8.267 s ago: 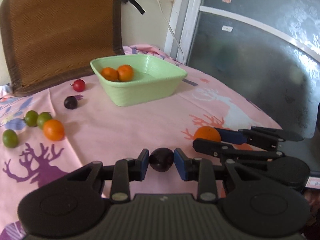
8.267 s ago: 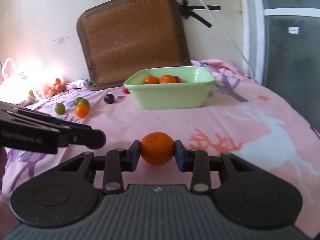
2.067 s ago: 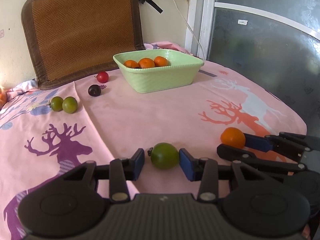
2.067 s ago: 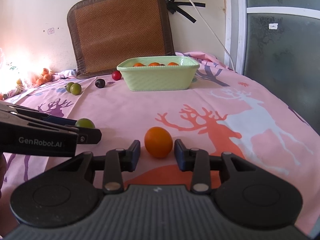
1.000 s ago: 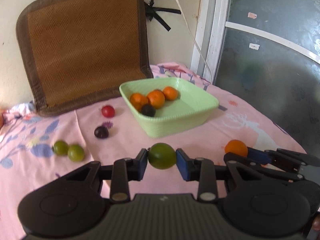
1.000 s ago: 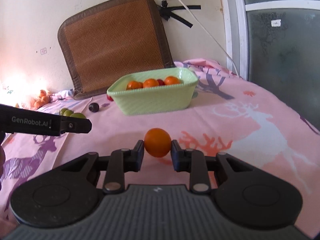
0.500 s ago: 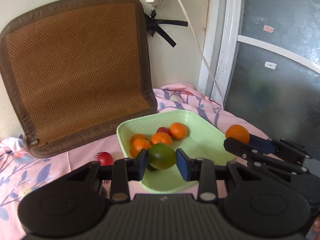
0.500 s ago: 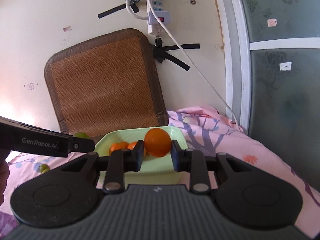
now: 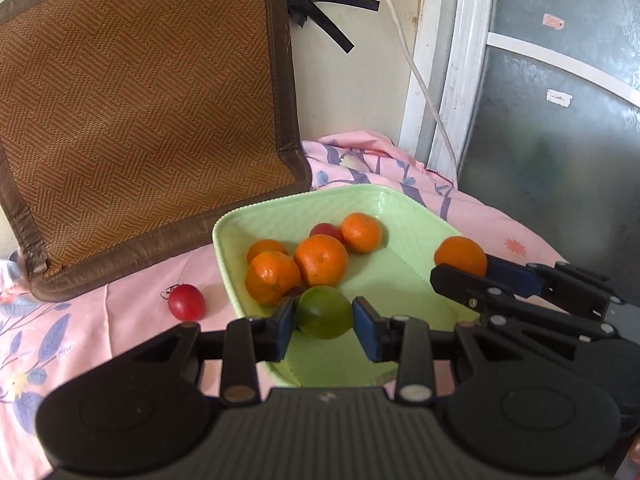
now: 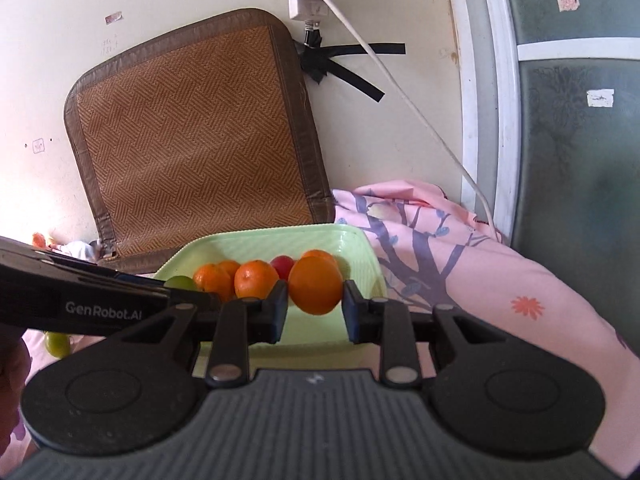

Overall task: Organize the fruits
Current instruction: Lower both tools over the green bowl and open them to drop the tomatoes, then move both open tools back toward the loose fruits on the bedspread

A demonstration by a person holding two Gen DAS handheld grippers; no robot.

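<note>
My left gripper (image 9: pixel 324 322) is shut on a green fruit (image 9: pixel 325 312) and hangs over the near part of the light green bowl (image 9: pixel 408 204). Inside the bowl lie several oranges (image 9: pixel 321 260) and a red fruit (image 9: pixel 326 230). My right gripper (image 10: pixel 315 310) is shut on an orange (image 10: pixel 316 285) above the same bowl (image 10: pixel 360 240); it also shows in the left wrist view as the right gripper (image 9: pixel 460 268) over the bowl's right rim. The left gripper (image 10: pixel 180 288) enters the right wrist view from the left with the green fruit (image 10: pixel 181 282) at its tip.
A red fruit (image 9: pixel 186 302) lies on the pink cloth (image 9: pixel 500 224) left of the bowl. A woven brown mat (image 9: pixel 140 108) leans on the wall behind. A green fruit (image 10: pixel 58 344) lies on the cloth at the left. A white cable (image 10: pixel 400 92) hangs by the glass door (image 10: pixel 580 140).
Both grippers have moved forward with their fruits, from short of the bowl to above it. The bowl now looks larger and closer in both views.
</note>
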